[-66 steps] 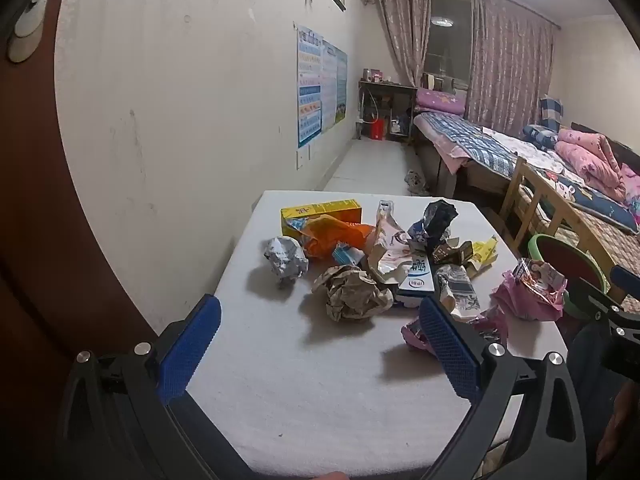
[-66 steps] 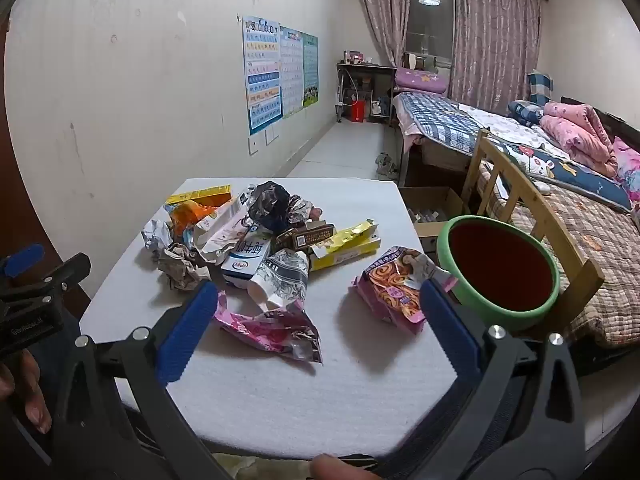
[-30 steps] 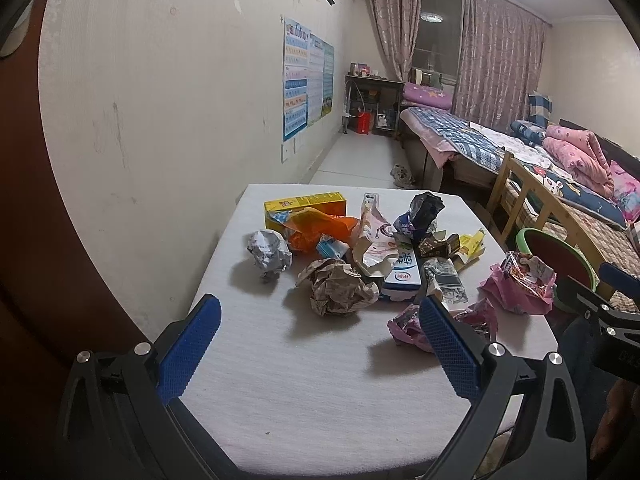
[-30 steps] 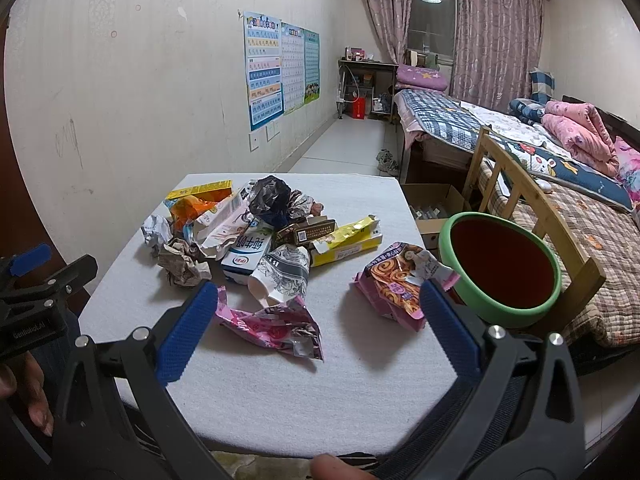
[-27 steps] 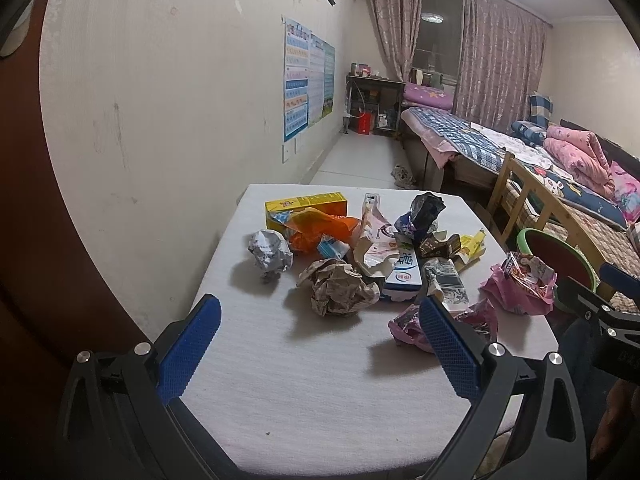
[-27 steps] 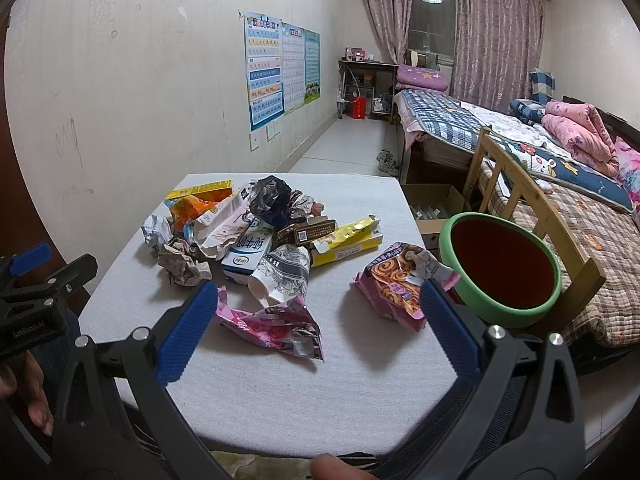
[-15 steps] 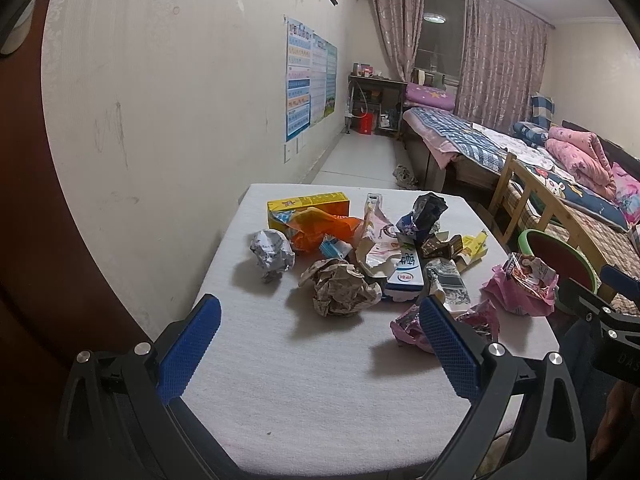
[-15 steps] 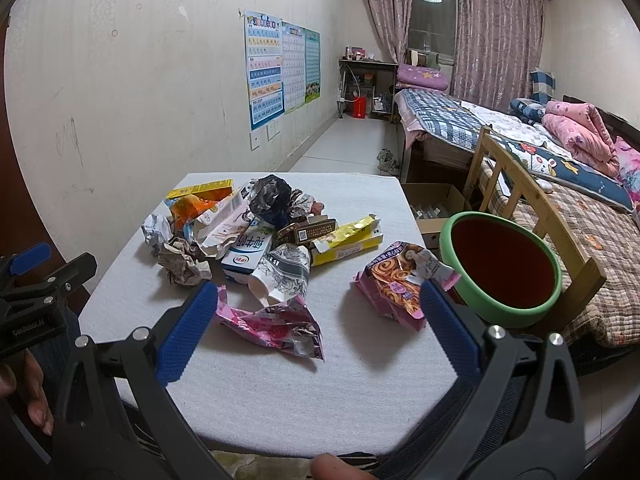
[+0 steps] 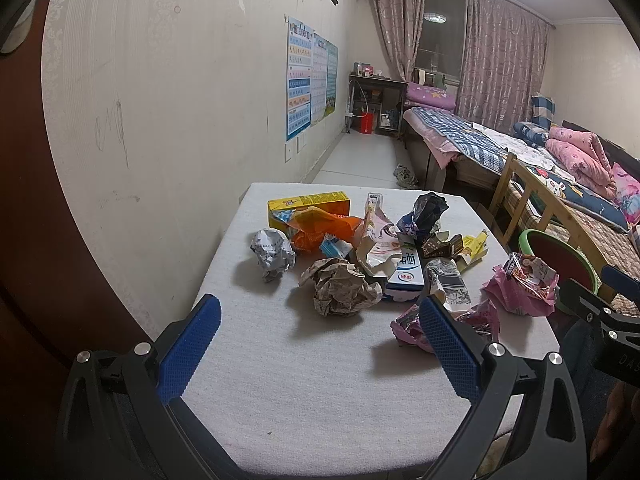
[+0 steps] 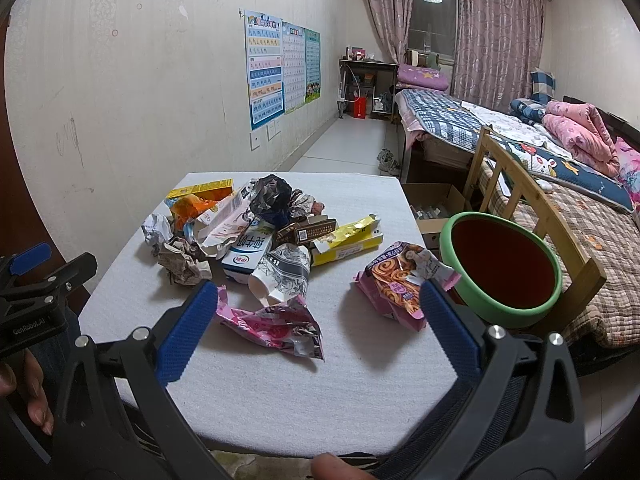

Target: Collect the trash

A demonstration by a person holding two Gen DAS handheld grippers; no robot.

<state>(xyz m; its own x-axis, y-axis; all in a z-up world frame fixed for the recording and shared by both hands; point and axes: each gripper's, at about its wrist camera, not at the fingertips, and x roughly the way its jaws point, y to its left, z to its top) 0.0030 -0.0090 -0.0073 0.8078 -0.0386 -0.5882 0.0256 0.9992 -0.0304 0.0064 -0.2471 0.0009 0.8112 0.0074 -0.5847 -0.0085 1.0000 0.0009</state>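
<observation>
While nothing is yet gripped, both tools hang spread-jawed over the near edge of a littered table (image 9: 304, 392).

Left wrist view: the left gripper (image 9: 316, 344) gapes, holding nothing; ahead and slightly right of centre sits a crumpled brown paper ball (image 9: 340, 286), stiff and faceted, with a grey foil wad (image 9: 272, 252) further left. Right wrist view: the right gripper (image 10: 316, 330) is equally wide; a limp, glossy pink wrapper (image 10: 276, 326) lies just past its fingertips, long axis running left to right across the jaws, so this hand looks nearer. A puffed swirl-print snack bag (image 10: 400, 280) lies beside the smooth green-rimmed basin (image 10: 496, 304), right of the table.
</observation>
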